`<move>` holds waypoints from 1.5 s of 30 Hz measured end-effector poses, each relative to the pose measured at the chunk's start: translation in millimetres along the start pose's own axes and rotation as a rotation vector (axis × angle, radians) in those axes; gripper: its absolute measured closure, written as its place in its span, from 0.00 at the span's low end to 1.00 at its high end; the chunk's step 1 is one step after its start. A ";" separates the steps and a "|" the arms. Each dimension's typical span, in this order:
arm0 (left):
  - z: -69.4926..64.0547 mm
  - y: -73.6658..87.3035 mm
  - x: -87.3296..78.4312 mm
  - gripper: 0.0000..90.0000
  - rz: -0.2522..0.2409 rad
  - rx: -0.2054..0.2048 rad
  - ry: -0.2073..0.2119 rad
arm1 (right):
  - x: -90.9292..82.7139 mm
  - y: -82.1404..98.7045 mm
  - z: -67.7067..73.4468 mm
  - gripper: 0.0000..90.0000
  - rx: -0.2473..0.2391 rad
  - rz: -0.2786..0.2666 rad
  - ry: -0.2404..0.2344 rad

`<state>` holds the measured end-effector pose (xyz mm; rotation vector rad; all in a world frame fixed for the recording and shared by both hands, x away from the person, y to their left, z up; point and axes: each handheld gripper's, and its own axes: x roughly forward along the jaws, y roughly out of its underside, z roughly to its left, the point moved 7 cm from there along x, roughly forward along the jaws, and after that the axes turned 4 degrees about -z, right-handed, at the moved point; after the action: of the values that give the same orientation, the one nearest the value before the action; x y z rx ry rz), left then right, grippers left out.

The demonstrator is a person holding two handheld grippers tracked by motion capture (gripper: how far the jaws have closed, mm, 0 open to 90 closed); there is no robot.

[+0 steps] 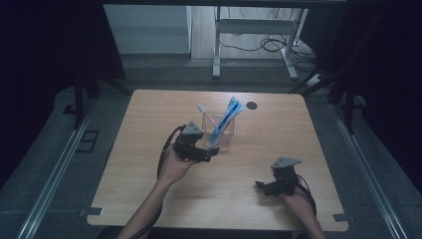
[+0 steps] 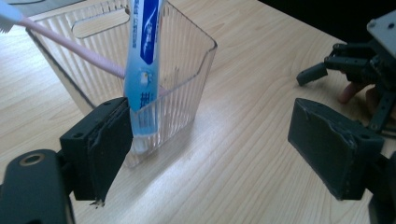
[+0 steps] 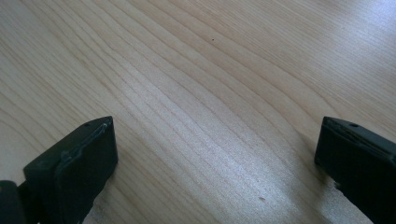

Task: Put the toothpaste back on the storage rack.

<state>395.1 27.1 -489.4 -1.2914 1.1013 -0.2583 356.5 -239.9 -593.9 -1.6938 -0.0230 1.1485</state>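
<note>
While both stand released, left tongs (image 2: 208, 147) sit just beside clear ribbed holder (image 2: 187, 70), one jaw near its wall; holder upright mid-bench (image 1: 149, 149), containing toothpaste tube (image 2: 144, 70) and pink toothbrush (image 2: 70, 44). Right tongs (image 1: 263, 187) rest well apart.

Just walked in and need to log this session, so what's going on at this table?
A person works at a wooden table with a gripper in each hand. The left gripper sits open right beside a clear ribbed container, gripping nothing. Inside the container stand a blue and white toothpaste tube and a pink toothbrush, both leaning. The right gripper rests open near the table's front right, away from the container, with bare wood between its jaws.
</note>
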 end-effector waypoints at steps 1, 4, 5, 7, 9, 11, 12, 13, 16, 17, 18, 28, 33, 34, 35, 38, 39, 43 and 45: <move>-0.4 2.2 -1.0 0.16 -0.001 0.009 -0.002 | 0.1 0.0 0.0 0.00 0.001 0.000 0.001; -1.4 9.6 -4.0 0.16 0.000 0.033 -0.011 | 0.1 -0.1 0.0 0.00 0.001 0.000 0.001; -1.5 12.4 -5.1 0.16 0.004 0.040 -0.011 | 0.1 -0.1 -0.1 0.00 0.000 -0.001 0.002; -1.8 18.0 -7.0 0.16 0.004 0.044 -0.017 | 0.0 -0.1 0.0 0.00 0.002 0.000 0.001; -2.0 22.7 -8.8 0.16 0.007 0.039 -0.017 | 0.0 -0.1 0.2 0.00 0.003 0.000 0.000; -2.0 26.1 -10.7 0.16 0.006 0.039 -0.019 | 0.1 0.0 0.0 0.00 0.001 0.000 0.001; -2.2 27.9 -12.0 0.16 0.004 0.038 -0.018 | 0.1 0.0 0.0 0.00 0.000 0.000 0.001; -2.4 29.7 -13.4 0.16 0.004 0.038 -0.019 | 0.1 0.0 -0.1 0.00 0.000 0.000 0.001; -3.8 35.4 -17.7 0.16 0.003 0.041 -0.018 | 0.1 -0.1 0.0 0.00 0.002 -0.001 0.001; -4.2 36.8 -18.8 0.16 0.003 0.041 -0.020 | 0.1 -0.1 0.0 0.00 0.002 -0.001 0.002; -4.6 38.5 -20.2 0.16 0.003 0.043 -0.020 | 0.1 -0.1 -0.1 0.00 0.001 0.000 0.002; -7.2 65.3 -29.8 0.16 -0.004 0.021 -0.023 | 0.1 0.0 0.0 0.00 0.001 0.000 0.002; -8.4 83.0 -33.7 0.16 -0.005 0.009 -0.025 | 0.2 -0.1 -0.1 0.00 0.004 -0.001 0.006; -8.3 85.2 -34.2 0.16 -0.004 0.011 -0.028 | 0.2 -0.1 -0.1 0.00 0.005 -0.001 0.007; -8.1 88.7 -35.1 0.16 0.002 0.011 -0.033 | 0.2 -0.1 -0.1 0.00 0.005 -0.001 0.007; -7.9 95.2 -38.0 0.16 0.010 0.015 -0.043 | 0.2 -0.1 -0.1 0.00 0.006 -0.002 0.008; -8.0 98.4 -39.4 0.16 0.013 0.011 -0.044 | 0.2 -0.1 -0.1 0.00 0.006 -0.001 0.009; -6.9 110.8 -41.9 0.15 0.035 -0.004 -0.054 | 0.2 -0.1 -0.1 0.00 0.006 -0.001 0.009; -5.4 119.2 -41.3 0.15 0.057 -0.019 -0.053 | 0.2 -0.1 -0.1 0.00 0.006 -0.001 0.009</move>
<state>322.0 91.5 -569.8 -1.2743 1.0960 -0.1701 356.8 -239.8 -593.9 -1.6931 -0.0149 1.1387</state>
